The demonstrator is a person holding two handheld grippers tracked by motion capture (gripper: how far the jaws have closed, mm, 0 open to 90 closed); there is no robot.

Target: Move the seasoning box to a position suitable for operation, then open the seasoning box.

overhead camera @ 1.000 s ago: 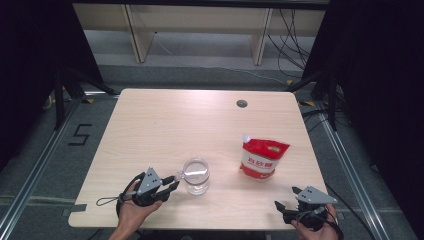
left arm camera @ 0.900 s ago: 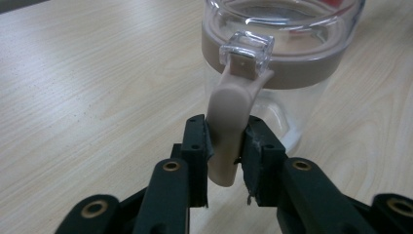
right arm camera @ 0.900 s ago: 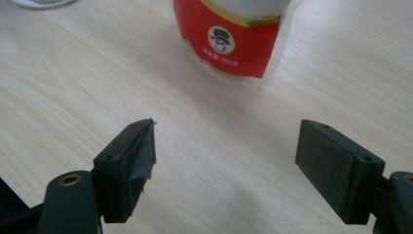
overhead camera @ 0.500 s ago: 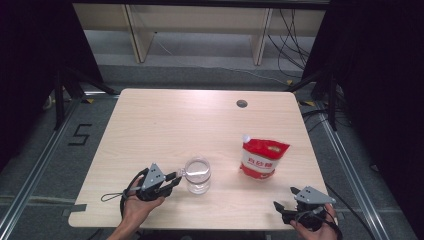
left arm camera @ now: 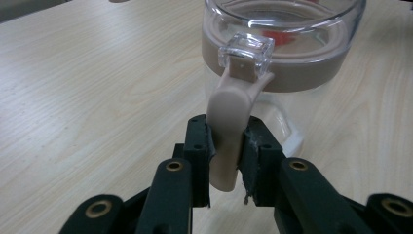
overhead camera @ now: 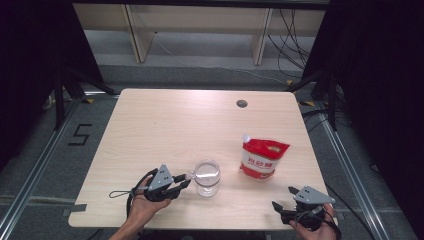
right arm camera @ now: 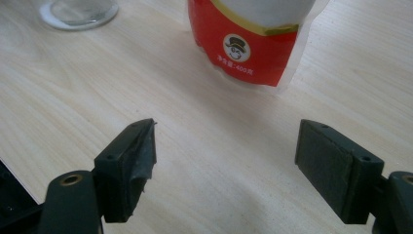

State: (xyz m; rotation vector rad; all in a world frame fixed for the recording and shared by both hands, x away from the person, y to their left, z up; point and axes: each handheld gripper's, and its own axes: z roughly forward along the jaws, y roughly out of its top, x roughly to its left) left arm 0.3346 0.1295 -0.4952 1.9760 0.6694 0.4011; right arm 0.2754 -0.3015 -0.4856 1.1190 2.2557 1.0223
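Bench (overhead camera: 165, 125) of pale wood carries everything here, and 2 things stand on it. Red pouch (overhead camera: 263, 159) stands upright just ahead of the right gripper (overhead camera: 292, 209), whose jaws gape wide with nothing between them. It looks soft and light, likely to buckle if squeezed at the middle.

Glass jar (overhead camera: 207, 177) stands directly in front of the left gripper (overhead camera: 184, 182), touching it through its beige clasp lever (left arm camera: 229, 131). That gripper is narrowed onto the lever, both pads pressing its flat sides. The jar looks heavy for its size, stiff, smooth and breakable, so the glass wall would be slippery to pinch. The lever, thin and matte, seems the sounder place to take hold, though a hard pull there could tip the jar.

The left gripper view reveals the clear hinge block (left arm camera: 246, 57) above the lever and a beige seal band (left arm camera: 292, 73) under the rim, which the high view leaves too small to read. The right gripper view brings out the pouch's round badge (right arm camera: 236, 47).
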